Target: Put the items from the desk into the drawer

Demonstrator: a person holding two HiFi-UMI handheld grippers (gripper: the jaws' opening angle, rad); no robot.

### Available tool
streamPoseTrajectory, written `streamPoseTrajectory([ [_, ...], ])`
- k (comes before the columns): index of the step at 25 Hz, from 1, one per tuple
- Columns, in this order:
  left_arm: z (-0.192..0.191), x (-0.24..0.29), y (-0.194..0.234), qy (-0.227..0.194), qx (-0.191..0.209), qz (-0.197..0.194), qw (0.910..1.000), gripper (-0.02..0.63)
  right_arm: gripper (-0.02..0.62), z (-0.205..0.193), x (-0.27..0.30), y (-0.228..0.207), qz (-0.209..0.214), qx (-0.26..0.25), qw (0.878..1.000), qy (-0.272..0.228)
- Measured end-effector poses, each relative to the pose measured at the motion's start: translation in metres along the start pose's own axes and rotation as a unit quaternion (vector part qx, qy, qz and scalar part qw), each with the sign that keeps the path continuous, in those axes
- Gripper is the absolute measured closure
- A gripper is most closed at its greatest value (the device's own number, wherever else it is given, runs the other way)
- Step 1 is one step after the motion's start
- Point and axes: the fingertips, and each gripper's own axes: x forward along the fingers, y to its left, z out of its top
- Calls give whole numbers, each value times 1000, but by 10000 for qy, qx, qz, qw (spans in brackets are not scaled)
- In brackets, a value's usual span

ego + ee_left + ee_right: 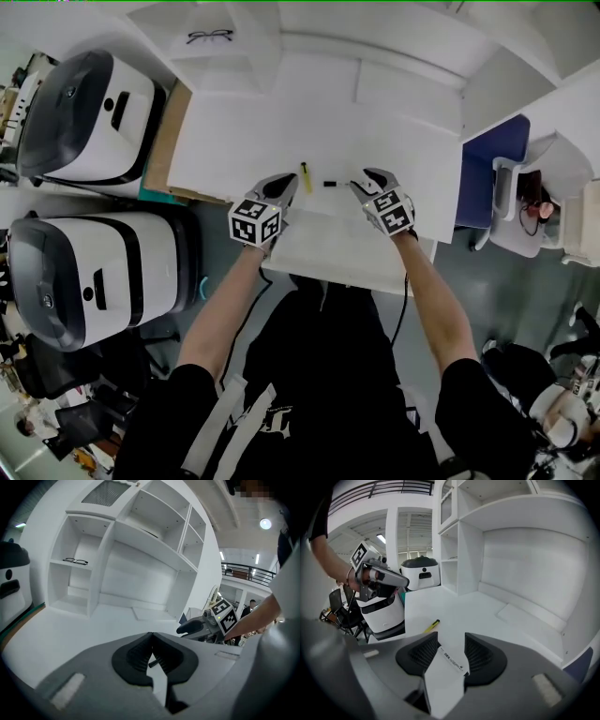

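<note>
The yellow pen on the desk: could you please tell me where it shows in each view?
Head view: yellow pen on the desk, just right of the left tool.
Left gripper view: not in it.
Right gripper view: left of centre, beyond the jaws.
Shared landmark: the white shelf unit behind the desk.

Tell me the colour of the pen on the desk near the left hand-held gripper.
The pen is yellow with a dark tip, clearest in the right gripper view.

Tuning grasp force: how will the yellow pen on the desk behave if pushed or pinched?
The yellow pen looks slim and rigid, so it is probably light and stiff. Lying flat on the smooth white desk, it would likely roll or skid if nudged sideways.
</note>
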Motion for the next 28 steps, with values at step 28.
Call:
streamPoseTrajectory([
  [28,-34,16,29,133,-610,402,9972,606,432,-89,86,10,730,-390,9864,1418],
])
